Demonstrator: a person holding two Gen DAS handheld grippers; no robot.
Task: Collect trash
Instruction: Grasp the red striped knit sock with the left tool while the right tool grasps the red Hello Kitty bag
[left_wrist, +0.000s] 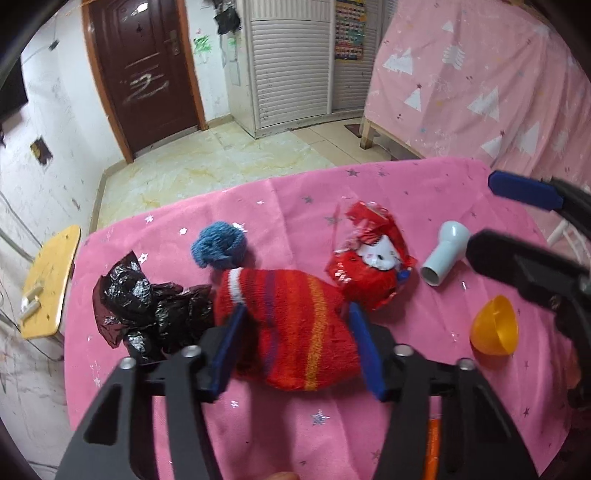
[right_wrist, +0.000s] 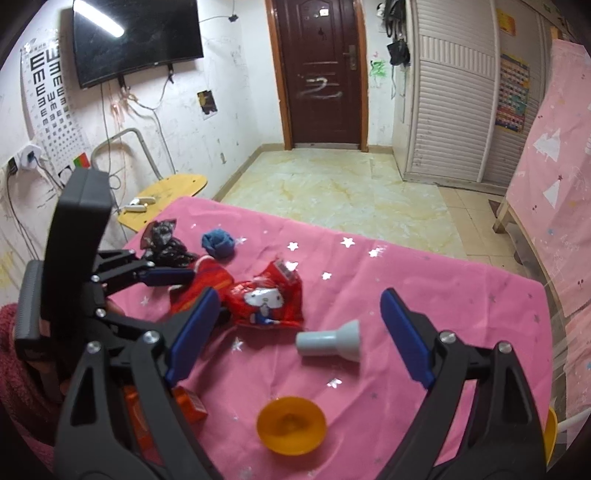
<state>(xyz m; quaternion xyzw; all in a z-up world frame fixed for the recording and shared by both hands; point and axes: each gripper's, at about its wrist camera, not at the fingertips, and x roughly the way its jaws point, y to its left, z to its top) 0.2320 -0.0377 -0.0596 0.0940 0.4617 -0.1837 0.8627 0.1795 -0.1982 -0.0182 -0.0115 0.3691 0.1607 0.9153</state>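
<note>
Left gripper pinches the striped sock, not trash. Right gripper jaws spread over the grey tube. You risk binning the sock; red wrapper lies just beyond.

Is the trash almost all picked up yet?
Not yet. Nothing looks collected so far. The left gripper has its fingers around the red sock. The right gripper is open above the grey tube. The wrapper, black bag and orange cup still lie on the table.
</note>
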